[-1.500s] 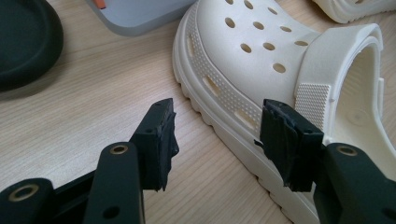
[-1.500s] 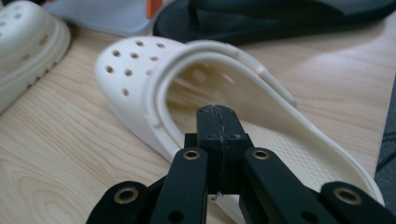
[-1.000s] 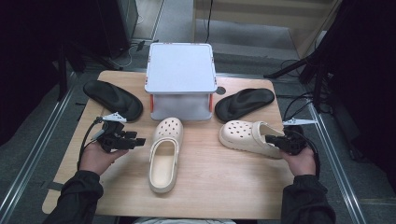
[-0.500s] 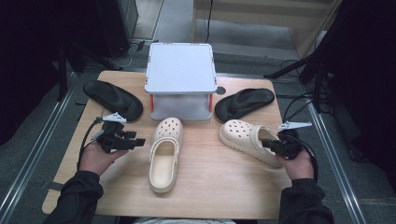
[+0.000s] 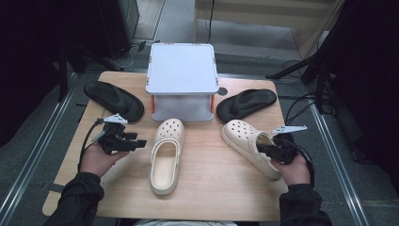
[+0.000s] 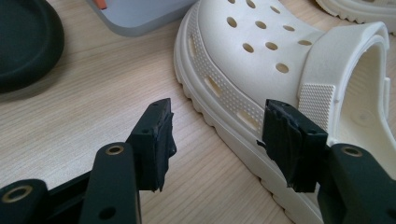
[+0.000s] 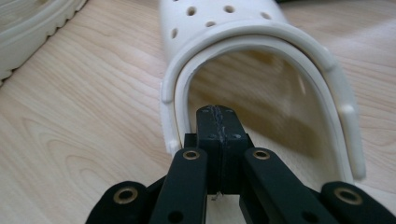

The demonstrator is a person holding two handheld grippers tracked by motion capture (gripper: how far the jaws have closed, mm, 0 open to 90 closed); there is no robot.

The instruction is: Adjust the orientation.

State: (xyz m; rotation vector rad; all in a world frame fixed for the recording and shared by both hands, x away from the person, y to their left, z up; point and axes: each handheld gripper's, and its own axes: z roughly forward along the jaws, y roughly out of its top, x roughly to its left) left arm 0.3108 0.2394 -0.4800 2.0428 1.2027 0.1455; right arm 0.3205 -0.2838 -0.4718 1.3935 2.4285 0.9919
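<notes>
Right now your right gripper (image 5: 267, 149), jaws pressed together empty, sits in the heel opening of the right clog (image 5: 248, 143), whose toe points far-left; your left gripper (image 5: 136, 143) stands wide

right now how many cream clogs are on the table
2: one cream clog at the table's middle, in front of the grey box; the other cream clog to its right, by the right gripper.

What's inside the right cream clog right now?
The right gripper's shut jaws reach into the right clog's heel opening, with bare footbed around them. The toe end is covered by the perforated upper.
</notes>
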